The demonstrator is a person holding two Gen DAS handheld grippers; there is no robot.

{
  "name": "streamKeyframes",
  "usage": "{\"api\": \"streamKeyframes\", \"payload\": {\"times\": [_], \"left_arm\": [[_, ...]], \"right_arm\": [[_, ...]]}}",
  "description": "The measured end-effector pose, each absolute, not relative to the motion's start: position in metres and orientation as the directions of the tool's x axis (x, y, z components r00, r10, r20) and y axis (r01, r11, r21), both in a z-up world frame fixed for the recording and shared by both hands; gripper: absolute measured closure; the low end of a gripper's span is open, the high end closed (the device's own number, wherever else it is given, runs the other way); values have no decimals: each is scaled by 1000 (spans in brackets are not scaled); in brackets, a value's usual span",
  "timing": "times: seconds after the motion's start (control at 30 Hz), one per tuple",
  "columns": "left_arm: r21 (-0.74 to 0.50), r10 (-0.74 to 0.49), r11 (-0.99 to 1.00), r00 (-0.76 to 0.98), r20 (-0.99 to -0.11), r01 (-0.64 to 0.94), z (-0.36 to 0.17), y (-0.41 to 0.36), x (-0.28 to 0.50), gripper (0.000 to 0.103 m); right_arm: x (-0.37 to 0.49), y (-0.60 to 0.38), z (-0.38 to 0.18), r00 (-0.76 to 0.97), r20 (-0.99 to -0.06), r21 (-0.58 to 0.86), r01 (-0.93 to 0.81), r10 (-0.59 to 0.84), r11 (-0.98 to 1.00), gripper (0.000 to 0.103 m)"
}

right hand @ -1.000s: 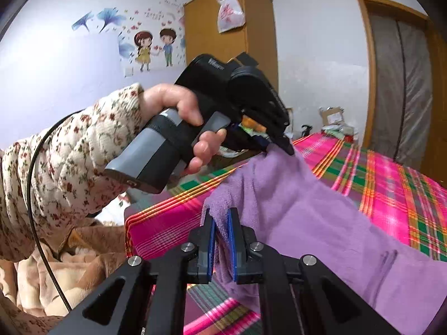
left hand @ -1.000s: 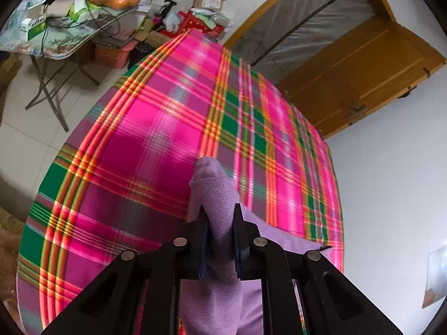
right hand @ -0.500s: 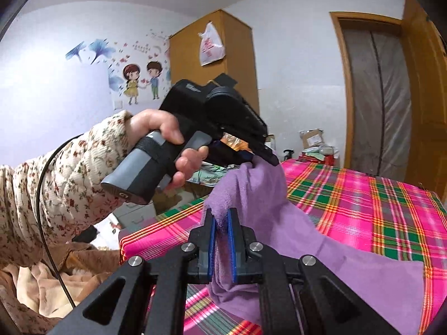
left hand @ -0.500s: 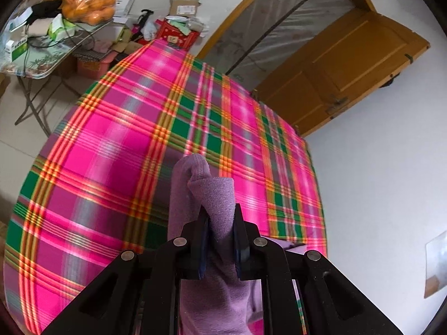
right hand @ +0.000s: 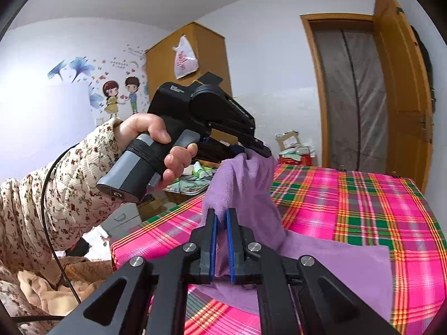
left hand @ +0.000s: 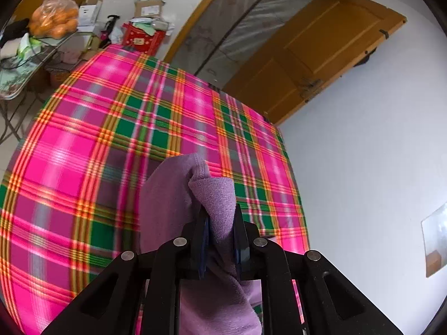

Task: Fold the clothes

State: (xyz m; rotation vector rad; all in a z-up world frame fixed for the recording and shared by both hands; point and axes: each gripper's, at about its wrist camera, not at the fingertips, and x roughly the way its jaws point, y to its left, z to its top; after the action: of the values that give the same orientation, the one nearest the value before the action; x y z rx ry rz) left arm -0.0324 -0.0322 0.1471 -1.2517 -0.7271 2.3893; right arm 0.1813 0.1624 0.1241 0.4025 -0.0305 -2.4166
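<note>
Both grippers are pinching the same purple garment [right hand: 329, 262]. The right gripper [right hand: 220, 240] is clamped on a bunched edge up close, and the left gripper [left hand: 220, 237] grips another corner, lifted higher. The rest drapes on the pink plaid bedspread [left hand: 83, 162]; a wooden door [left hand: 315, 58] stands behind.
</note>
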Motion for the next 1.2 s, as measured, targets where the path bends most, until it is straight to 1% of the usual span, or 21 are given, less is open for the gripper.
{"api": "streamKeyframes", "payload": {"times": [0.23,0.33,0.53,0.63,0.67,0.7,0.73,0.77,0.8,0.97,1.17,1.2], "left_arm": [[-584,544,-806,-518,-660,-102,148,4,-45,88],[-578,547,-808,-505,-667,-113,146,20,-49,88],[-572,552,-812,-476,-684,-119,139,45,-56,88],[-567,550,-815,-468,-691,-120,136,52,-57,88],[-566,550,-816,-467,-693,-120,136,54,-57,88],[-566,549,-816,-465,-694,-120,135,55,-57,88],[-565,549,-816,-464,-695,-119,134,57,-57,88],[-565,548,-817,-462,-697,-117,133,57,-59,88],[-563,546,-818,-461,-700,-115,132,58,-60,88],[-559,544,-821,-456,-704,-116,128,61,-63,88],[-561,545,-820,-453,-705,-114,125,60,-65,88],[-561,545,-820,-453,-705,-114,125,59,-65,88]], "right_arm": [[185,196,127,-766,-250,157,571,-592,-806,99],[183,205,126,-779,-261,160,547,-570,-822,100],[173,229,114,-772,-277,255,515,-572,-819,100],[166,241,110,-739,-260,337,534,-622,-775,99],[164,245,109,-728,-248,368,539,-639,-758,95],[162,249,108,-718,-235,398,543,-655,-739,80],[159,253,107,-708,-222,428,547,-670,-720,69],[156,254,106,-706,-217,441,546,-674,-713,51],[152,254,106,-699,-216,454,546,-681,-704,49],[137,244,100,-642,-229,535,545,-732,-646,49],[127,217,99,-594,-280,551,544,-754,-633,49],[124,213,98,-585,-294,561,535,-756,-632,59]]}}
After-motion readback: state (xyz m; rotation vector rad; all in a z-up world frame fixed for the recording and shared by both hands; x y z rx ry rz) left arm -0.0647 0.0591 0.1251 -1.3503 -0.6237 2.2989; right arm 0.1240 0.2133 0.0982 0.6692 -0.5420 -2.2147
